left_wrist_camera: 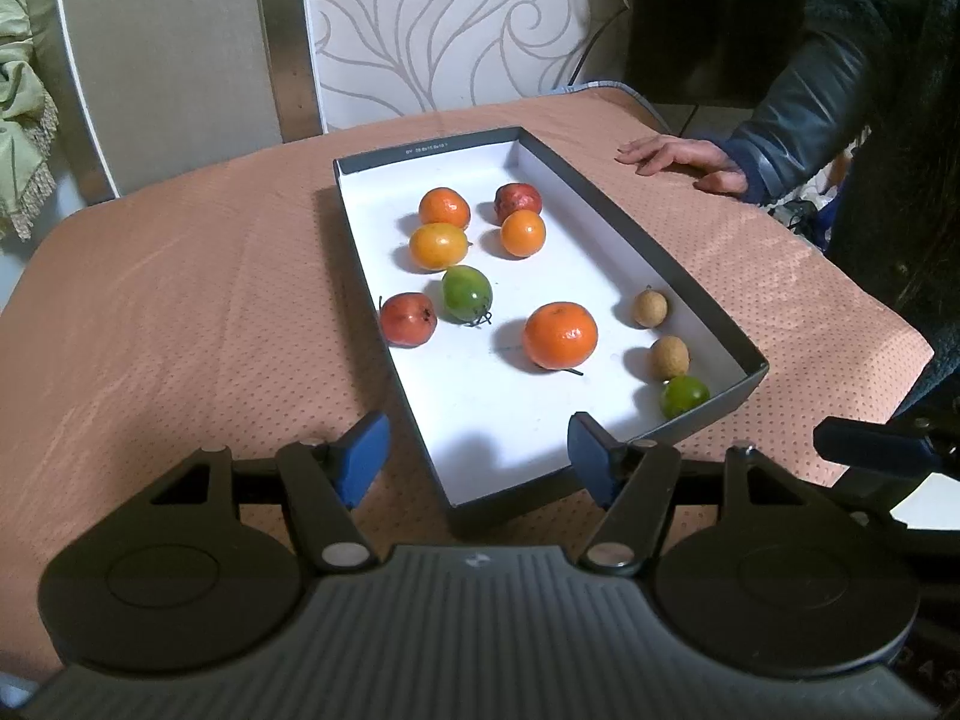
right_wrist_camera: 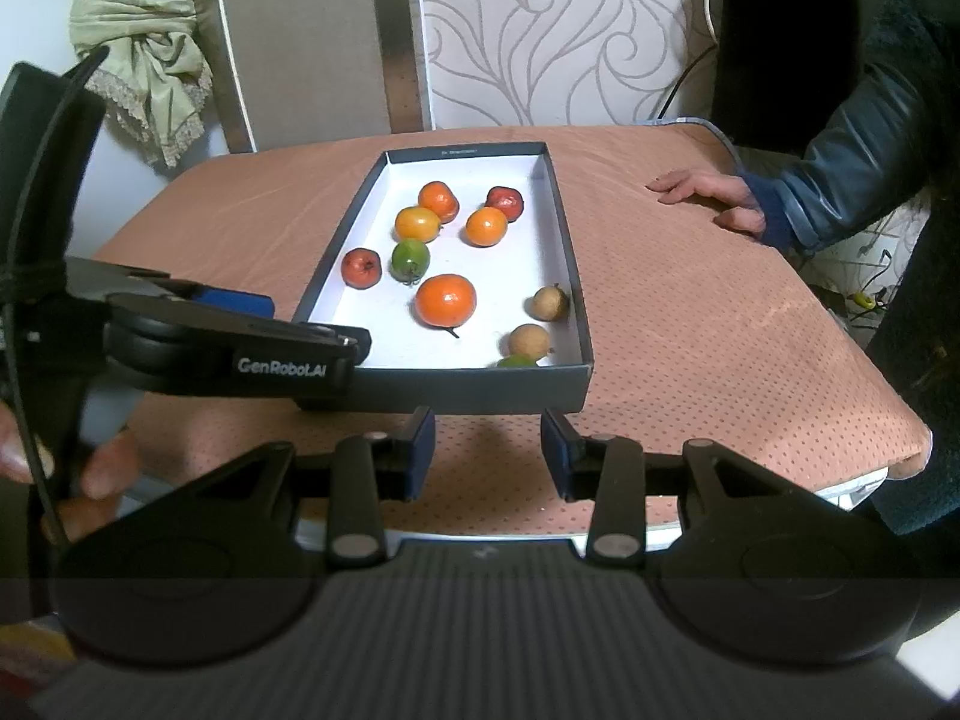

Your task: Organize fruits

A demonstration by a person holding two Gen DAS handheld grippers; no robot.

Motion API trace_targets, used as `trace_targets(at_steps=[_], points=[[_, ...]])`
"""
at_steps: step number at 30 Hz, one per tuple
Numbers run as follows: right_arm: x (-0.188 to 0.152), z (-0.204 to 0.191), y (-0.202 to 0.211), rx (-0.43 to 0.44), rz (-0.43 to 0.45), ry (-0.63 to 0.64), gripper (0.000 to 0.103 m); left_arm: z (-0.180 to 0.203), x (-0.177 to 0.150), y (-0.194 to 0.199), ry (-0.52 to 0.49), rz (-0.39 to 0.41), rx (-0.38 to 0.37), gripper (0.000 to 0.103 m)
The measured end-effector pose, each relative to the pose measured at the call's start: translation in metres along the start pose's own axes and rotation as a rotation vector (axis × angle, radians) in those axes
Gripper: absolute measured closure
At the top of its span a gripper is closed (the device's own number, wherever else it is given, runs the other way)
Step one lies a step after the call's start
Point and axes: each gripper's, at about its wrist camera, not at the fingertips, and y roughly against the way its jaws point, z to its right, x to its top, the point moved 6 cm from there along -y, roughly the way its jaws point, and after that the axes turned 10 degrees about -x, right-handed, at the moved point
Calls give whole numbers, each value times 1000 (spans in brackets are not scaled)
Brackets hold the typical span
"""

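A dark box with a white floor point(left_wrist_camera: 720, 411) lies on the table and holds all the fruits. A large orange point(left_wrist_camera: 560, 336) sits mid-box, a green fruit point(left_wrist_camera: 467, 294) and a red one point(left_wrist_camera: 408, 319) by the left wall. Farther back lie several orange and red fruits point(left_wrist_camera: 522, 233). Two brown longans point(left_wrist_camera: 651, 307) and a small green fruit point(left_wrist_camera: 684, 396) rest along the right wall. My left gripper point(left_wrist_camera: 477, 459) hangs open over the box's near end, holding nothing. My right gripper point(right_wrist_camera: 489, 450) is open and empty, just short of the box's front wall point(right_wrist_camera: 468, 387).
A peach dotted cloth point(left_wrist_camera: 180, 330) covers the table. A person's bare hand point(left_wrist_camera: 678, 162) with a dark sleeve rests at the far right edge. Two chair backs point(left_wrist_camera: 444, 24) stand behind the table. The left tool's body point(right_wrist_camera: 288, 360) crosses the right wrist view at the box's near-left corner.
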Motion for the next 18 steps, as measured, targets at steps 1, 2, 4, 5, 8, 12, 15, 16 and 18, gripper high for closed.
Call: trace_targets(at_steps=[1,2,4,5,8,12,15,16,18], points=[[0,0,0,1,0,1,62,0,0,0,0,0,0,32],[0,0,0,2,0,1,62,0,0,0,-1,0,1,32],[0,-1,0,4,0,2,62,1,0,1,-2,1,0,32],[0,-1,0,4,0,2,62,1,0,1,-2,2,1,32],[0,-1,0,6,0,2,61,2,0,2,-6,4,2,32],[1,-1,0,7,5,1,61,2,0,3,-8,6,7,32],[1,-2,1,9,9,2,61,2,-1,4,-9,8,10,32],[1,-3,1,10,10,2,61,2,-1,5,-12,9,12,32],[1,-3,1,12,14,3,61,3,-1,6,-18,16,11,32]])
